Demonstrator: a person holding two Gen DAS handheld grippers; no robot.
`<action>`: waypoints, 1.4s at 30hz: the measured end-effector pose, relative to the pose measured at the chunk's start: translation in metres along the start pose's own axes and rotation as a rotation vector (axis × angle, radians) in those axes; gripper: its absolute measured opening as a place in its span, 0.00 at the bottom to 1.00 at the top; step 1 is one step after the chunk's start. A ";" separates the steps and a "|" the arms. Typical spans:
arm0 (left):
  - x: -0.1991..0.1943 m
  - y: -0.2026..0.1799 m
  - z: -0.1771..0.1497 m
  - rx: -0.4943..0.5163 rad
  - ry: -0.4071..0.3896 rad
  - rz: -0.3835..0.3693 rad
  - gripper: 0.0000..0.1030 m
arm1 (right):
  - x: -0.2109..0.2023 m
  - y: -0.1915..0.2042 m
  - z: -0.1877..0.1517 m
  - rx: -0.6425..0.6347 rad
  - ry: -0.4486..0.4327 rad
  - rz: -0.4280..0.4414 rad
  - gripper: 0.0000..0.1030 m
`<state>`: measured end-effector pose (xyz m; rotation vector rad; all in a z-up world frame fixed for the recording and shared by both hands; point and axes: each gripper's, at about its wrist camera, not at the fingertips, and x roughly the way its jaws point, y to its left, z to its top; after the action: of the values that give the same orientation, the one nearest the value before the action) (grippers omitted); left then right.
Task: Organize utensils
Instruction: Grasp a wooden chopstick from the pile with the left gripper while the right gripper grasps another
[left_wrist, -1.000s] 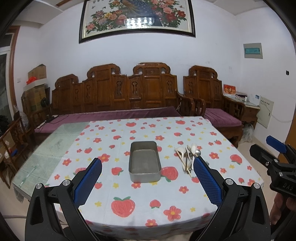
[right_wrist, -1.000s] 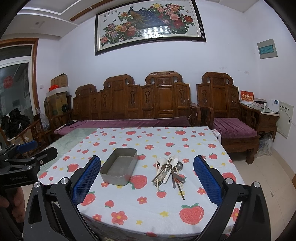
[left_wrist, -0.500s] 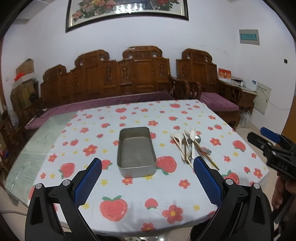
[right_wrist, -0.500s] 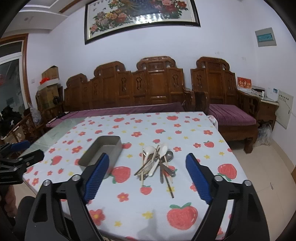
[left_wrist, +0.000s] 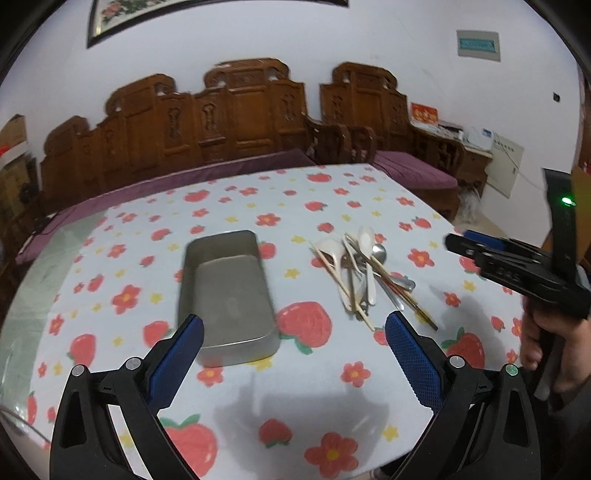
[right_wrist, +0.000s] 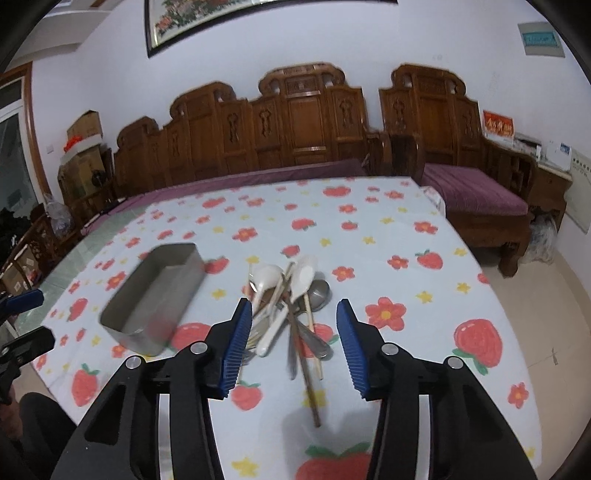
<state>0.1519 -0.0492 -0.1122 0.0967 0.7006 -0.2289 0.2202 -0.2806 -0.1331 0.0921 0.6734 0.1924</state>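
A grey metal tray (left_wrist: 227, 295) (right_wrist: 155, 295) sits empty on the strawberry-print tablecloth (left_wrist: 314, 387). A pile of utensils (left_wrist: 364, 269) (right_wrist: 291, 306), with white spoons, metal spoons and chopsticks, lies to its right. My left gripper (left_wrist: 293, 350) is open and empty, hovering just in front of the tray's near end. My right gripper (right_wrist: 293, 336) is open, narrower, and empty, just above and in front of the utensil pile. It also shows in the left wrist view (left_wrist: 517, 266), and the left gripper shows in the right wrist view (right_wrist: 22, 321).
A carved wooden sofa (right_wrist: 295, 136) with purple cushions runs behind the table. The table's right edge (right_wrist: 491, 295) drops to a tiled floor. A bare green glass strip (left_wrist: 33, 280) lies at the table's left.
Both grippers have moved forward and down toward the table. The right gripper has narrowed its opening and now hovers at the utensil pile. The tray and utensils have not moved.
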 end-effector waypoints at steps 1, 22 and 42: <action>0.007 -0.002 0.001 0.005 0.011 -0.011 0.87 | 0.010 -0.004 0.000 0.002 0.015 0.002 0.45; 0.160 -0.049 0.012 0.054 0.244 -0.141 0.28 | 0.076 -0.021 -0.042 0.004 0.197 0.055 0.43; 0.155 -0.043 0.006 -0.007 0.269 -0.199 0.04 | 0.088 -0.010 -0.053 -0.045 0.268 0.079 0.39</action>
<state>0.2601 -0.1196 -0.2086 0.0509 0.9806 -0.4093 0.2556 -0.2709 -0.2295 0.0497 0.9331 0.2992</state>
